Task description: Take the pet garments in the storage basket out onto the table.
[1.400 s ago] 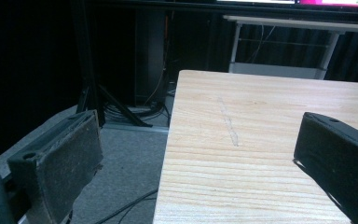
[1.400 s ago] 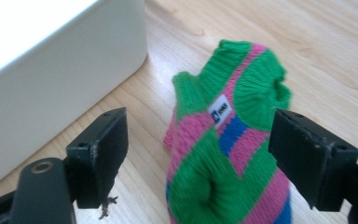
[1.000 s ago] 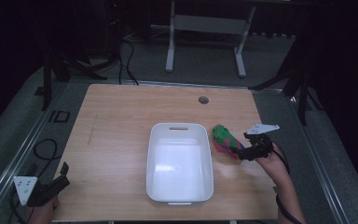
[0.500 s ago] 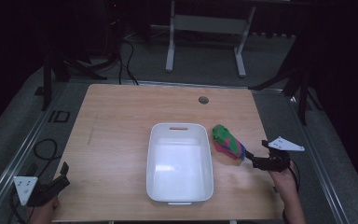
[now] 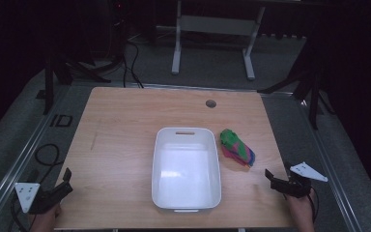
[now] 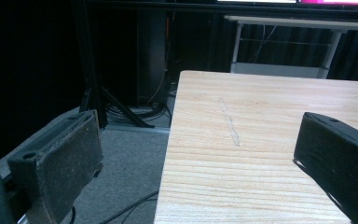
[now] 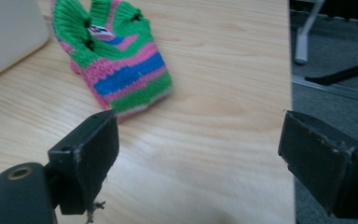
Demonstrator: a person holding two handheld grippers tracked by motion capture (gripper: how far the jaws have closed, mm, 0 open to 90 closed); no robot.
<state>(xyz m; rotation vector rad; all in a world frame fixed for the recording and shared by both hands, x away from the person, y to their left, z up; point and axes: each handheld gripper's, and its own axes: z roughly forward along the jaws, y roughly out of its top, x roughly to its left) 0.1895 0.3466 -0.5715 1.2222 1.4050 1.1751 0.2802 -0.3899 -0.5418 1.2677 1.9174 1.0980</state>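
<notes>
A knitted sock (image 7: 116, 70), striped green, pink and blue, lies crumpled on the wooden table (image 5: 125, 125) beside a white tub (image 5: 187, 166). The right gripper (image 7: 198, 158) and left gripper (image 6: 200, 154) both have jaws wide apart, holding nothing.

We see the room dim and its far side almost black, while light from above falls evenly on the wooden table (image 5: 125, 145). The white tub (image 5: 187, 166) is the brightest thing in the high view, its floor a little washed out, with soft shade along its inner walls. That view is slightly soft and grainy, and the dark floor shows few details.

In the left gripper view the table grain is sharp, the near black pads (image 6: 70, 154) soft, and the background falls into darkness.

In the right gripper view the striped knitted cloth (image 7: 114, 60) is vivid and fairly crisp, with a faint shadow beneath it; the near pads blur slightly.
</notes>
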